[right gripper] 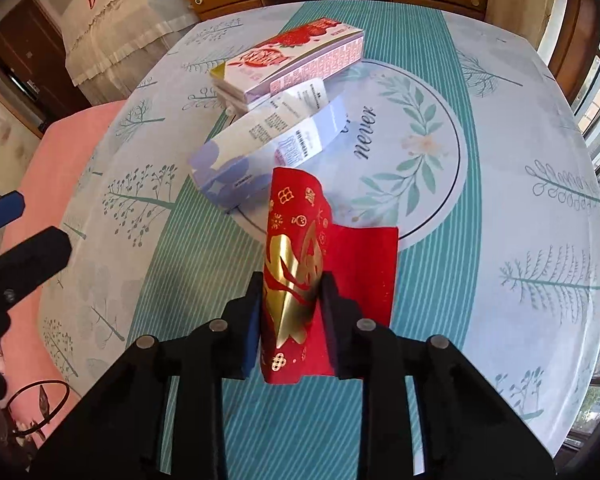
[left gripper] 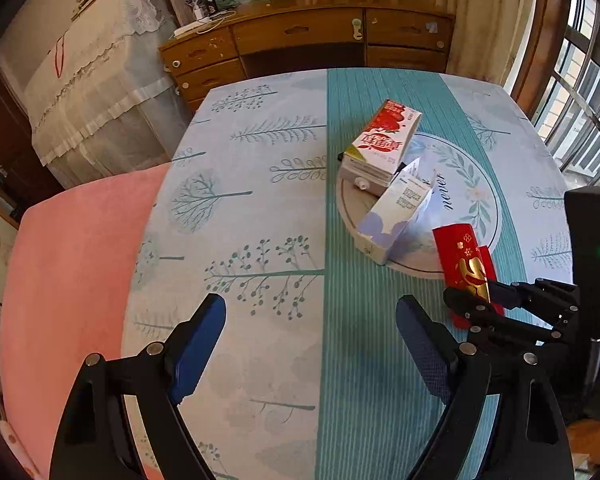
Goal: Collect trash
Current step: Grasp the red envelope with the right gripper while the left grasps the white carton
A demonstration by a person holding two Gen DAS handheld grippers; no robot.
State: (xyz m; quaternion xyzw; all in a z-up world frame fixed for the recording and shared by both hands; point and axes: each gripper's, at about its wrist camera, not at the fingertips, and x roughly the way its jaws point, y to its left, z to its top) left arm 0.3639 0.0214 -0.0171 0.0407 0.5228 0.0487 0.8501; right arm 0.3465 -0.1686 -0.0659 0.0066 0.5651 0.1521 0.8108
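Observation:
My right gripper (right gripper: 290, 300) is shut on a red envelope with gold print (right gripper: 294, 264), held bowed above the table; it also shows in the left wrist view (left gripper: 466, 264) with the right gripper (left gripper: 476, 300). A strawberry milk carton (right gripper: 296, 60) lies across a pale blue carton (right gripper: 260, 152) on a round plate (right gripper: 440, 184) printed "never". In the left wrist view the strawberry carton (left gripper: 384, 140), blue carton (left gripper: 396, 216) and plate (left gripper: 488, 200) lie ahead to the right. My left gripper (left gripper: 310, 344) is open and empty above the tablecloth; its fingers (right gripper: 28, 252) show at the left of the right wrist view.
The table (left gripper: 260, 208) has a blue-and-teal tree-print cloth. A pink cushioned seat (left gripper: 68, 264) is at its left. A wooden sideboard (left gripper: 308, 36) stands behind, a lace-covered cabinet (left gripper: 100, 92) at far left, and windows (left gripper: 580, 92) at right.

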